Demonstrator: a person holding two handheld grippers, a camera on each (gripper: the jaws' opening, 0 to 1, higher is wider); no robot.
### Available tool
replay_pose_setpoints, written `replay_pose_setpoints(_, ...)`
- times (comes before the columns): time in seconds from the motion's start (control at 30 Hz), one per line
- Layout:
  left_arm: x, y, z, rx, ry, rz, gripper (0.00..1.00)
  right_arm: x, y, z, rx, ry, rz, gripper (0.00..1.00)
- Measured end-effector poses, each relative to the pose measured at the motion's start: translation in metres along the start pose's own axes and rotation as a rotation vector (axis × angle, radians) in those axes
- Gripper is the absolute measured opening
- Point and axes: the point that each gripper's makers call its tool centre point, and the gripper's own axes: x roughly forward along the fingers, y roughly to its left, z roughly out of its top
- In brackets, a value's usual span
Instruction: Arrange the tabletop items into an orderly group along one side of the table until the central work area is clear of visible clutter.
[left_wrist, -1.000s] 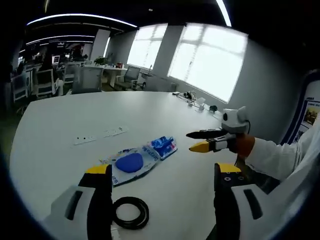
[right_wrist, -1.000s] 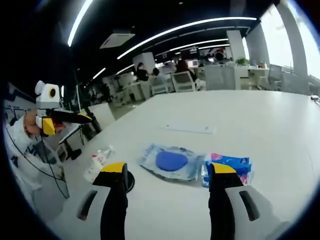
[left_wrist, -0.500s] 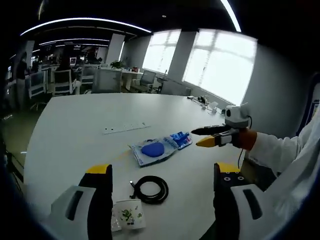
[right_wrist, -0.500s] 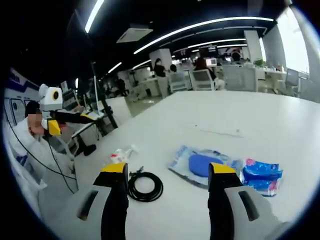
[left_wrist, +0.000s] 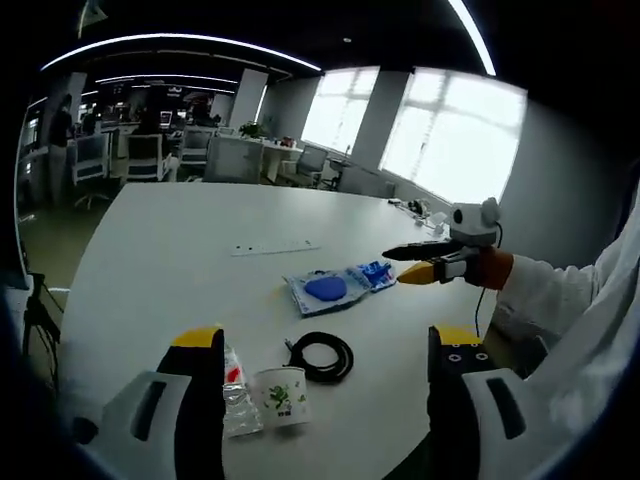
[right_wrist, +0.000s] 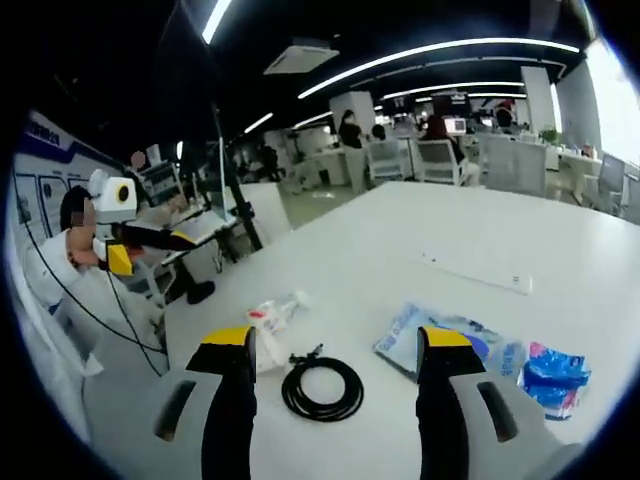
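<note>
In the left gripper view, the left claw (left_wrist: 326, 345) is hovering over the near edge of the white desk (left_wrist: 180, 240) with its jaws spread wide and nothing between them. Just beyond its left jaw, a small white paper cup (left_wrist: 280, 396) with a printed pattern is lying beside a crumpled clear plastic bottle (left_wrist: 238, 398) with a red spot, the two touching or nearly so. A little farther on, a coiled black cable (left_wrist: 322, 357) is resting flat on the desk. Past it, a clear packet holding a blue round pad (left_wrist: 326, 290) is lying next to a blue printed pouch (left_wrist: 375, 273), their edges meeting. Farther still, a long white power strip (left_wrist: 272, 247) is sitting alone on the desk. To the right, the right claw (left_wrist: 420, 263) is hanging above the desk edge, held by a hand at the end of a white sleeve (left_wrist: 560, 300); its yellow-tipped jaws are standing apart.

In the right gripper view, the right claw (right_wrist: 336, 340) is also hovering with jaws spread and empty. The black cable (right_wrist: 322, 388) is lying between them, the bottle and cup showing at the left jaw's edge, the blue-pad packet (right_wrist: 440, 345) partly hidden by the right jaw, and the blue pouch (right_wrist: 556, 375) beyond it. The power strip (right_wrist: 475, 272) is lying farther away. At the left, the left claw (right_wrist: 150, 240) is floating beside the desk.
</note>
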Motion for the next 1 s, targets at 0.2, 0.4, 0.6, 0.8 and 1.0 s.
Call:
replay_pose_setpoints(0.2,-0.01,0.013,-0.011,-0.006,0.003,0.012,0.87,0.017,0.013,-0.005,-0.014,0.038,0.06,0.64)
replay_pose_setpoints(0.4,-0.014,0.026,-0.024,-0.035,0.012,0.027,0.87,0.037,0.024,-0.014,-0.025,0.081,0.119,0.64)
replay_pose_setpoints(0.6,-0.016,0.039,-0.042,-0.06,0.03,0.036,0.87,0.059,0.042,-0.029,-0.041,0.139,0.201,0.64)
replay_pose_setpoints(0.8,-0.018,0.049,-0.056,-0.1,0.033,0.048,0.88,0.082,0.059,-0.048,-0.06,0.213,0.29,0.62)
replay_pose_setpoints(1.0,-0.015,0.056,-0.069,-0.122,0.052,0.052,0.88,0.103,0.071,-0.064,-0.073,0.276,0.366,0.58)
